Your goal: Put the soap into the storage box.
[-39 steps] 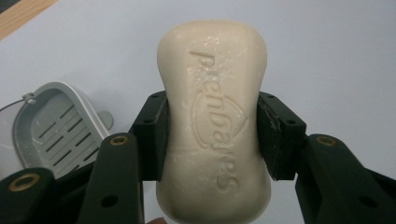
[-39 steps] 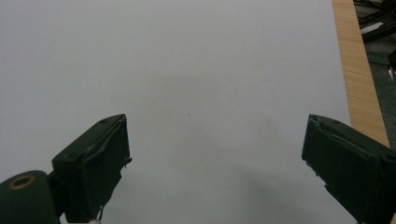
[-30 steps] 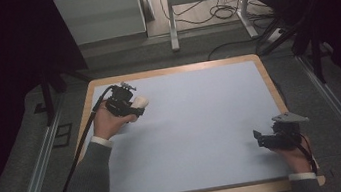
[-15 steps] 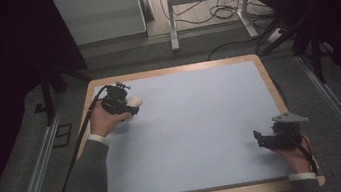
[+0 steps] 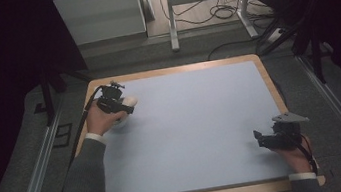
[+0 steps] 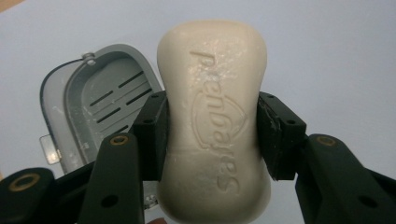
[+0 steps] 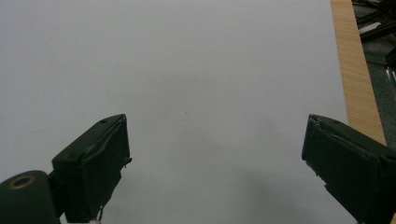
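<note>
I've got the soap bar (image 6: 212, 116) clamped in my left tool (image 6: 212, 135), just above the open soap dish (image 6: 100, 105); right tool (image 7: 215, 158) gapes, empty.

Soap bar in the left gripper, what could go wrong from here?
The soap bar is pinched only at its narrow waist by the left gripper, and its surface looks smooth, so it might slip or twist out. The open soap dish lies off to one side beneath it, so a drop now could miss the dish and land on the table. The right gripper rests open, far off, too distant to help.
</note>
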Motion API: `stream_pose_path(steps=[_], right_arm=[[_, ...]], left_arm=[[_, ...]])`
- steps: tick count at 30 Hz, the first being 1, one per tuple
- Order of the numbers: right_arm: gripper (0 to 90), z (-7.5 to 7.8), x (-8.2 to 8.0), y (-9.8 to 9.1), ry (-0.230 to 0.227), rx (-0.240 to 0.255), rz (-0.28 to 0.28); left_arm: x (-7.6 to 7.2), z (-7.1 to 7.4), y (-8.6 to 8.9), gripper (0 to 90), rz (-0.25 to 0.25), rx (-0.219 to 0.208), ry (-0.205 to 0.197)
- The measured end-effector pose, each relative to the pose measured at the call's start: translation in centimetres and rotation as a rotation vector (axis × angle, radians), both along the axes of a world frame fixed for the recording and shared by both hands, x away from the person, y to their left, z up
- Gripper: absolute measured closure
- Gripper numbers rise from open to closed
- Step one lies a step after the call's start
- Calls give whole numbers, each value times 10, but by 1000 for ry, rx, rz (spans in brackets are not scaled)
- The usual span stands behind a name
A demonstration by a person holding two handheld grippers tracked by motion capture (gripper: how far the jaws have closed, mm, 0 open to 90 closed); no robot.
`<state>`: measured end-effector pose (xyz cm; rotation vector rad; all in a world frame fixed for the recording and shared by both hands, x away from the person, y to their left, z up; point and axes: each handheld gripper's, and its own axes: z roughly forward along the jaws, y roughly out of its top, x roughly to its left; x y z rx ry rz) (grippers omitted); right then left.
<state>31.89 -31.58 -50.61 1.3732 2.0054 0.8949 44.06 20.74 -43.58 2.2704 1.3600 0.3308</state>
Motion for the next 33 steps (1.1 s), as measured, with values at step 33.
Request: stream_pose_path(steps=[33], right_arm=[[73, -2, 1, 1, 5, -6, 5]], left_arm=[[20, -27, 28, 495, 146, 1, 62]])
